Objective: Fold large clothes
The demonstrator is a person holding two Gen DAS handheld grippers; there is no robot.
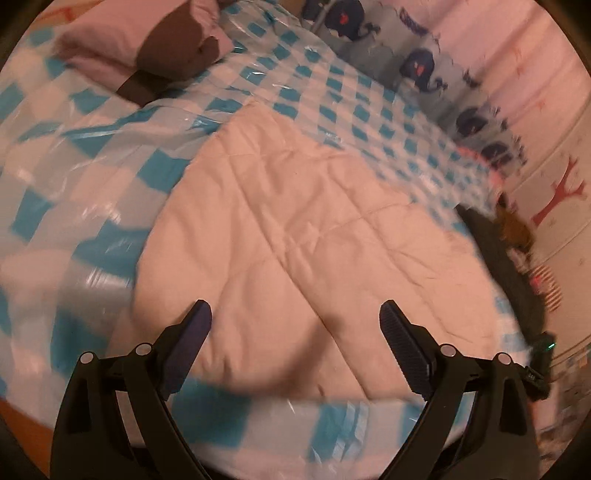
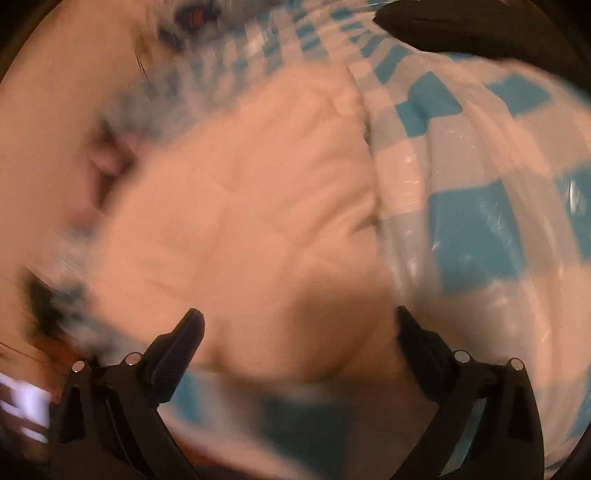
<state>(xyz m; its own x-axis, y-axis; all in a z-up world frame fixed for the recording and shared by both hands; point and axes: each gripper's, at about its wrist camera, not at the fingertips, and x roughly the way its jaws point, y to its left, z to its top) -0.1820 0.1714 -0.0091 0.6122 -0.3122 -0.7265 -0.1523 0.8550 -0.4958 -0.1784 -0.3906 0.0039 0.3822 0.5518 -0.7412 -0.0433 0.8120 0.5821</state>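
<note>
A large cream quilted garment (image 1: 295, 229) lies flat on a bed with a blue-and-white checked cover (image 1: 92, 155). My left gripper (image 1: 295, 314) is open and empty, hovering above the garment's near edge. The same cream garment (image 2: 243, 221) fills the middle of the blurred right wrist view. My right gripper (image 2: 301, 325) is open and empty above the garment's near edge, with the checked cover (image 2: 480, 236) to its right.
A folded pink and brown pile (image 1: 147, 48) sits at the far left of the bed. A whale-print bumper (image 1: 424, 70) runs along the far side. Dark items (image 1: 509, 258) lie at the bed's right edge. A dark object (image 2: 461, 29) shows at the upper right in the right wrist view.
</note>
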